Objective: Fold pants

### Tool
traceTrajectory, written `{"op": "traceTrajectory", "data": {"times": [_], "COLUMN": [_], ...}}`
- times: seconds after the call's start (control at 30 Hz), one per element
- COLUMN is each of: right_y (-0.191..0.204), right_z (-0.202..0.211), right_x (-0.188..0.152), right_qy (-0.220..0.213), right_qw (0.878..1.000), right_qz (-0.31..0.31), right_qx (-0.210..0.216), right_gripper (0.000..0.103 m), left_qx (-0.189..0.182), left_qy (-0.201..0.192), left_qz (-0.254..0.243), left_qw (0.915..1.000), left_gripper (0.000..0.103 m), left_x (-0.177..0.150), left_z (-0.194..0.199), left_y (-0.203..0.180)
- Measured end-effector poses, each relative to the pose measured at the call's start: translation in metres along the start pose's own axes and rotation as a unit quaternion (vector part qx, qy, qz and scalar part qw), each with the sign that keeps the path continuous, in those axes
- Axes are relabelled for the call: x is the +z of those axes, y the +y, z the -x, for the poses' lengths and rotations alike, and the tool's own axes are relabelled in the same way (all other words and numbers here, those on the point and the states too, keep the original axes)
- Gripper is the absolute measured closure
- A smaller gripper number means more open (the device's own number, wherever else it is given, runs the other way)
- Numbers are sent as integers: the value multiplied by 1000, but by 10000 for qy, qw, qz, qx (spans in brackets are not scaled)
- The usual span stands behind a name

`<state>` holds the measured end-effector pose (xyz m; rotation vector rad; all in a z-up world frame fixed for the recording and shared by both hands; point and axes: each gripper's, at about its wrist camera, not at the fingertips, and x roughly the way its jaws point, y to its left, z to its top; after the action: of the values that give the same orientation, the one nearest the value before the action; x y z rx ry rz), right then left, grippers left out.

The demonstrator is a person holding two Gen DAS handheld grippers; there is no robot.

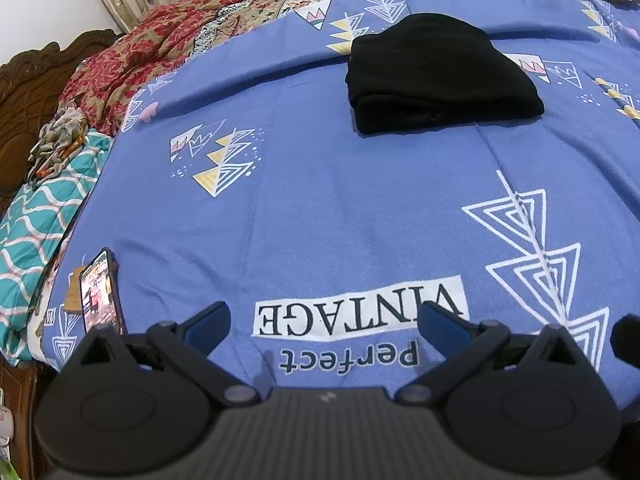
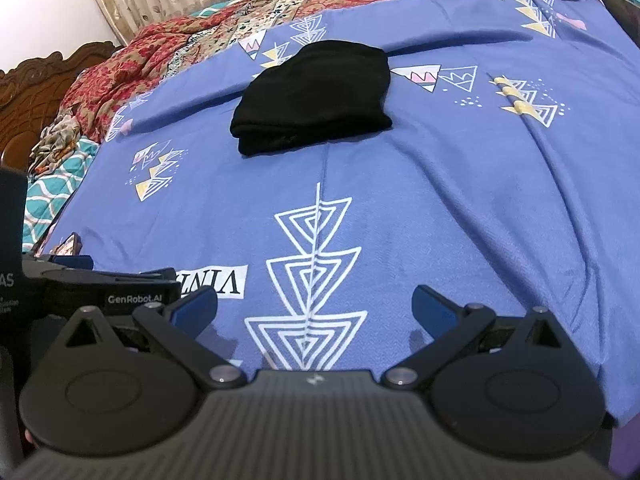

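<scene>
Pants [image 1: 440, 76] folded into a compact black bundle, lying mid-bed on blue sheet [image 1: 320, 200], well apart from both grippers. Left gripper [image 1: 326, 322] and right gripper [image 2: 316, 304] spread wide, empty. Risk: loose top layer unrolling if nudged or regrasped.

Phone [image 1: 100, 294] screen too blurred to read; headboard [image 1: 24, 92] cut off at edge, perhaps wooden.

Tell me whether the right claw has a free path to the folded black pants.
Probably yes. The right claw is open and holds nothing, and only bare blue bedsheet lies between it and the black pants. The left claw sits off to the side, out of the path. It must move forward first.
</scene>
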<state>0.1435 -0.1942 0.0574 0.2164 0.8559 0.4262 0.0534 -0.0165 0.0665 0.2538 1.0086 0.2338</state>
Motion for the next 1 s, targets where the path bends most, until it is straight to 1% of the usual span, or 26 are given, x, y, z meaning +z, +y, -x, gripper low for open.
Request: {"op": "traceTrajectory", "data": {"times": [0.17,0.37,0.5,0.87,1.0], "right_y": [1,-2,-3,-6,-7], "right_z": [0,4,3,10,10], "right_x": [1,2,1,1,1], "right_qy": [0,-137,-100,-307,-295], "right_qw": [10000,9998,9999,9993,9993], "right_qz": [14,-50,-87,-155,-185], "right_qx": [-21,-110,-89,-117,-116], "right_gripper": [0,0,0,0,0], "left_qx": [-7,-9,20,76,66], "left_qy": [-28,-21,18,-14,-18], "left_qz": [-1,57,93,161,164], "left_qw": [10000,10000,10000,9998,9998], "left_gripper": [0,0,0,0,0], "left_x": [1,2,2,3,2], "left_z": [2,2,0,1,2], "left_y": [0,2,2,4,4]}}
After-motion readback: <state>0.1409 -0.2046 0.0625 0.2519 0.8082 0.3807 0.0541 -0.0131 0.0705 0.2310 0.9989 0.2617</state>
